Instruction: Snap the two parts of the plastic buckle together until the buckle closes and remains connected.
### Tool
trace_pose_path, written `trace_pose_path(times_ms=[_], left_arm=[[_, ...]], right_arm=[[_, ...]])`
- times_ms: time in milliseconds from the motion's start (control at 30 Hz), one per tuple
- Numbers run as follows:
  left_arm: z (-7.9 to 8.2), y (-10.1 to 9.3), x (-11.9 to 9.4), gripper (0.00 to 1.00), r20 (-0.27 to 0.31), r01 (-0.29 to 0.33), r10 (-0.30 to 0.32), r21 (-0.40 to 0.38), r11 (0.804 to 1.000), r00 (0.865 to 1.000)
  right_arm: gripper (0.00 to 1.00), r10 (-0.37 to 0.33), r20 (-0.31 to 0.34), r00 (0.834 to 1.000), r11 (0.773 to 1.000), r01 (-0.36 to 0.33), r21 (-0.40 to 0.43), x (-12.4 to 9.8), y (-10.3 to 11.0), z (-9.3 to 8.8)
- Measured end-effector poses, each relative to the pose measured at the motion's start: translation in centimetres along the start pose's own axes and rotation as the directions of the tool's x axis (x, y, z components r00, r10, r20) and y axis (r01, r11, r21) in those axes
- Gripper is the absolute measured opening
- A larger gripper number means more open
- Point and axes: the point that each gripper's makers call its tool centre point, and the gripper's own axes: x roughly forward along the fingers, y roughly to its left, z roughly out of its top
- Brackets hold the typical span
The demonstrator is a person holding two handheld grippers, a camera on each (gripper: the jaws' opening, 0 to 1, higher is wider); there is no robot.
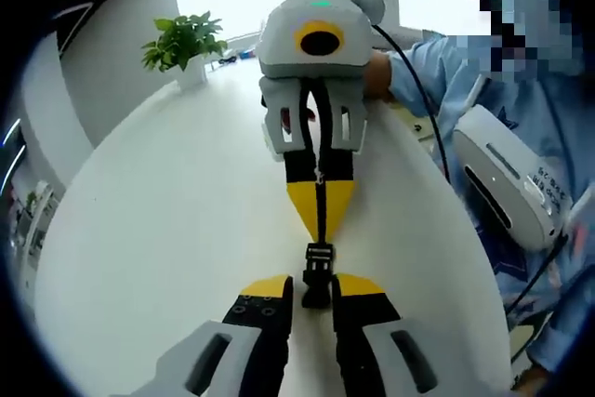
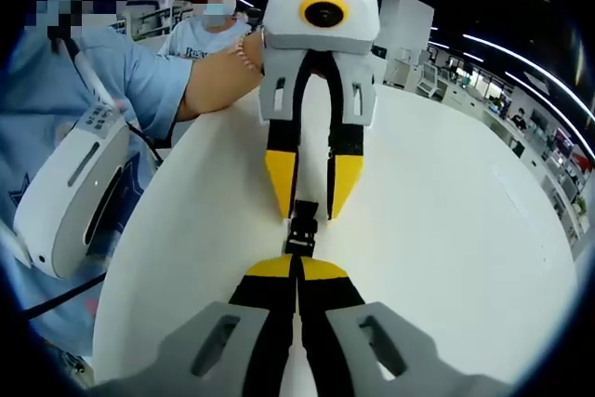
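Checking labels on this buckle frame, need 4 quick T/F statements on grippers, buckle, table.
1. The buckle is held between the two grippers above the white table. True.
2. The right gripper has its jaws wide open. False: they are shut on the buckle's strap end.
3. A potted plant stands at the table's far edge in the left gripper view. True.
4. The left gripper rests flat on the table, away from the buckle. False: its jaws flank the buckle's near end.

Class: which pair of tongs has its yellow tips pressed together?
The right tongs: their yellow tips meet at one end of the black buckle. The left tongs' tips stand apart, with the buckle's other end between them.
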Motion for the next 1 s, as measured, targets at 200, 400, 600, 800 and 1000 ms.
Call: trace_pose_path(times_ms=[200, 400, 600, 800, 1000], left_arm=[[-0.9, -0.1, 0.7, 0.14, -0.046, 0.008, -0.009, -0.006, 1.0, 0.999], [-0.7, -0.2, 0.7, 0.12, -0.04, 0.017, -0.018, -0.036, 0.999, 0.999], [-0.8, -0.5, 0.6, 0.12, -0.073, 0.017, -0.019, -0.037, 0.999, 0.997], [-1.2, -0.7, 0.2, 0.13, -0.176, 0.022, -0.028, -0.038, 0.999, 0.984], [-1.2, -0.7, 0.2, 0.12, -0.29, 0.03, -0.049, -0.07, 0.997, 0.956]], right_arm=[[0.01, 0.002, 0.0, 1.0, 1.0, -0.002, 0.002, -0.1, -0.1, 0.0], [0.01, 0.001, -0.003, 1.0, 1.0, -0.001, 0.001, -0.1, -0.4, 0.1], [0.01, 0.001, -0.002, 1.0, 1.0, -0.001, 0.001, -0.1, -0.7, 0.1], [0.01, 0.006, 0.006, 1.0, 1.0, -0.006, 0.01, 0.0, -1.0, 0.2], [0.01, 0.01, 0.013, 1.0, 1.0, -0.01, 0.016, 0.0, -1.3, 0.2]])
